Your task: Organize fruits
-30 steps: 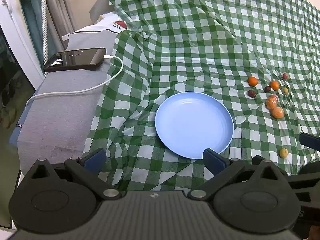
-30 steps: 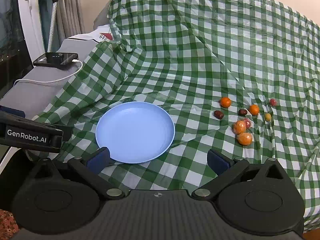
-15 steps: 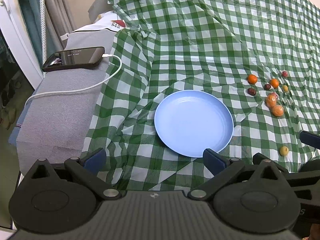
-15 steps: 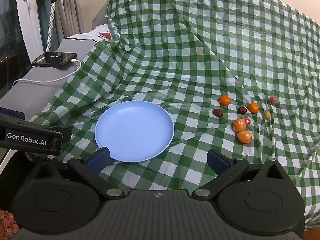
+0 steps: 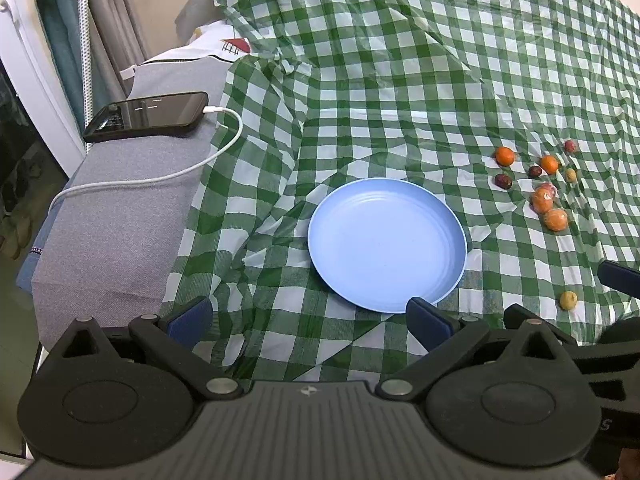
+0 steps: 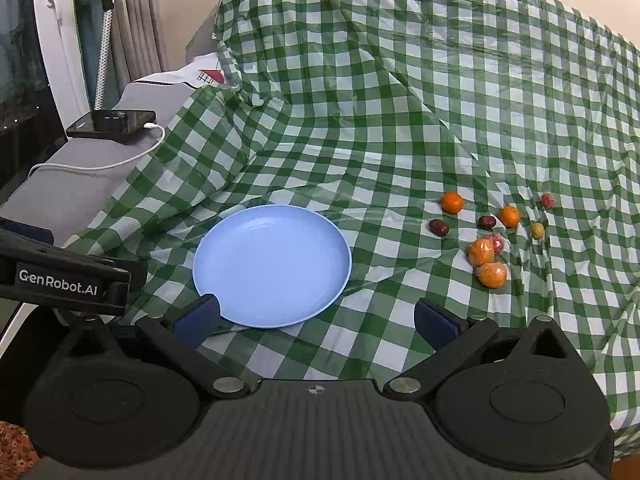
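Note:
An empty light blue plate [image 5: 386,244] [image 6: 272,266] lies on the green checked cloth. To its right lie several small fruits: oranges [image 6: 452,203] [image 5: 505,156], dark dates [image 6: 439,227], wrapped orange fruits [image 6: 492,275] [image 5: 556,219], small red and yellow ones [image 6: 537,230]. One yellow fruit [image 5: 568,300] lies alone nearer the front. My left gripper [image 5: 308,320] is open and empty, just short of the plate's near edge. My right gripper [image 6: 316,320] is open and empty, its left finger at the plate's near rim.
A black phone [image 5: 148,115] with a white charging cable [image 5: 160,178] lies on a grey cushion [image 5: 108,240] to the left. The cloth [image 6: 400,120] rises in folds at the back. Curtains and a white frame stand at far left.
Both grippers have drifted slightly, so the plate and fruits sit a little higher in view. Nothing was grasped or moved.

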Tool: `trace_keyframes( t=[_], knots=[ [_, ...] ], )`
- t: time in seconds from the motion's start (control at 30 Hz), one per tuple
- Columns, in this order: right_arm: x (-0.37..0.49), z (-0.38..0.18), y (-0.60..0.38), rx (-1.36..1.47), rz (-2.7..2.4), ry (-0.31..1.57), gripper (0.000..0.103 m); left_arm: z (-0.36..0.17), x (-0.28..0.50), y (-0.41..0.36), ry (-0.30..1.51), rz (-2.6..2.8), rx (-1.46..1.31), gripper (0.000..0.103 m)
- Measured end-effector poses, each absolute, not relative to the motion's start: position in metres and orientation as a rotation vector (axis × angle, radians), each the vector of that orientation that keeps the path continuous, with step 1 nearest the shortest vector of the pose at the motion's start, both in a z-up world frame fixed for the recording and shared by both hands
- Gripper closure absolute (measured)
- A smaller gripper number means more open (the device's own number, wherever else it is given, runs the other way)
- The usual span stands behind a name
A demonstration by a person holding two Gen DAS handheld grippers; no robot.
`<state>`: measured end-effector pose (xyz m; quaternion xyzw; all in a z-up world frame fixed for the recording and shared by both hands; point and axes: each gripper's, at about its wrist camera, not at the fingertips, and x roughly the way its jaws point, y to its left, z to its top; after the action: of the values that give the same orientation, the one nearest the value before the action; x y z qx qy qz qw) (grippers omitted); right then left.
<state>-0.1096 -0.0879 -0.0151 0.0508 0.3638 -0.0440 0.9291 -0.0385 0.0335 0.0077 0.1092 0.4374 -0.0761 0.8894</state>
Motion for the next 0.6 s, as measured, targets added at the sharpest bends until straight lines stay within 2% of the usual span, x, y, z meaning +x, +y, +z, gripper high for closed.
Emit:
trace_keyframes(
  t=[0.33, 0.6],
  knots=[
    [-0.12, -0.024, -0.11, 0.153, -0.153, 0.762, 0.001, 0.005, -0.029, 0.026, 0.933, -0.161, 0.229, 0.0],
    [-0.131, -0.068, -0.19, 0.263, -0.389, 0.756, 0.001, -0.005, -0.017, -0.01, 0.962, -0.232, 0.262, 0.0]
  ],
)
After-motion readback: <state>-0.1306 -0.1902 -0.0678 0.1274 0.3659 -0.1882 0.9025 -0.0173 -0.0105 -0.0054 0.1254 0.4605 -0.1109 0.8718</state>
